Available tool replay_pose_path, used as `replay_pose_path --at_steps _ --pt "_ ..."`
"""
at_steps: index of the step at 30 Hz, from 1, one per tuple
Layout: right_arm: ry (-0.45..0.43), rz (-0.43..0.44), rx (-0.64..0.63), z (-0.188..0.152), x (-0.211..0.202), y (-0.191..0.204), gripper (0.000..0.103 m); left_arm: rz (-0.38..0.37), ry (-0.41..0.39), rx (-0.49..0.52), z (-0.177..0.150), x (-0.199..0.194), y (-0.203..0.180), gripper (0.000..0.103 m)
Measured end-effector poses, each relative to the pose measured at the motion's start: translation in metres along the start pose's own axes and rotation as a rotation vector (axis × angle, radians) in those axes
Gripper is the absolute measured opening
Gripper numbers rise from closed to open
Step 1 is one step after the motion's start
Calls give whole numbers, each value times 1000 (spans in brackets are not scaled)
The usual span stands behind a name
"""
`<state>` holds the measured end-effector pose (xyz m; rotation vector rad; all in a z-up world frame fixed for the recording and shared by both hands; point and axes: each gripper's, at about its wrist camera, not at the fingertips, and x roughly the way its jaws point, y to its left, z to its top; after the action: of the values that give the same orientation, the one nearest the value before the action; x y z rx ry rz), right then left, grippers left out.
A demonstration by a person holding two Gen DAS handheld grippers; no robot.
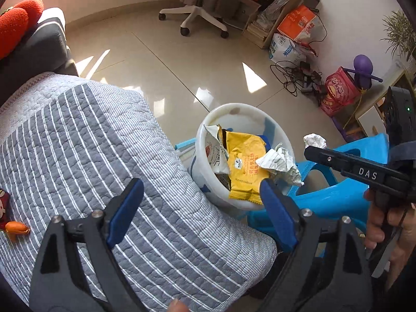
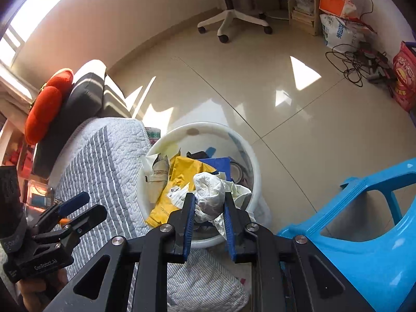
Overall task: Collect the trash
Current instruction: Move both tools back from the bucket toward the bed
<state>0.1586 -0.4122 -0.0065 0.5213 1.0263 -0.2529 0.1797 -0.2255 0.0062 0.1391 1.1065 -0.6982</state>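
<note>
I hold a crumpled white tissue (image 2: 209, 197) between the blue pads (image 2: 189, 215) of my right gripper (image 2: 208, 217). The pads press on both of its sides, so the jaws stand narrow, and I keep this grip because the paper is soft and light and would fall out otherwise. The tissue hangs above the near rim of the white bucket (image 2: 256, 179), which serves as the trash bin and stands on the floor just beside the edge of the quilted striped cover (image 2: 109, 161). Inside the bucket lie a yellow snack wrapper (image 1: 247, 166), a torn white packet (image 1: 215, 150) and a crumpled paper (image 1: 279, 163); they rest loosely, one over the other, as dropped things do.

My left gripper (image 1: 201, 208) has its jaws wide, and nothing is between its pads. It is over the corner of the striped cover, with its right pad in front of the near rim of the bucket, so I judge that its own piece is already given to the bucket.

Both grippers point steeply downward. The right one reaches in from the side of the blue plastic stool (image 2: 364, 221), with its fingertips over the bucket. I think the next step for it is to open and let the tissue fall among the other trash.

A small orange thing (image 1: 17, 230) lies on the cover near its left edge; I cannot tell what it is.
</note>
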Motion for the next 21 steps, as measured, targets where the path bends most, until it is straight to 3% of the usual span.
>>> replay_pose_path --at_steps 3,7,8,10,12,21 --pt "12 9 1 2 10 10 24 73 -4 14 -14 -18 21 102" --pt "18 14 10 4 18 17 26 139 -33 7 -36 -37 51 102" --pt "18 15 17 4 19 18 29 150 -37 -4 -41 -40 59 102" --pt "13 2 36 5 20 17 48 167 -38 -34 -49 -44 75 102" --pt "7 -2 48 5 19 17 55 176 -23 -62 -55 -47 87 102" --pt "11 -35 0 -5 9 35 62 263 -6 -131 -81 -65 132 102"
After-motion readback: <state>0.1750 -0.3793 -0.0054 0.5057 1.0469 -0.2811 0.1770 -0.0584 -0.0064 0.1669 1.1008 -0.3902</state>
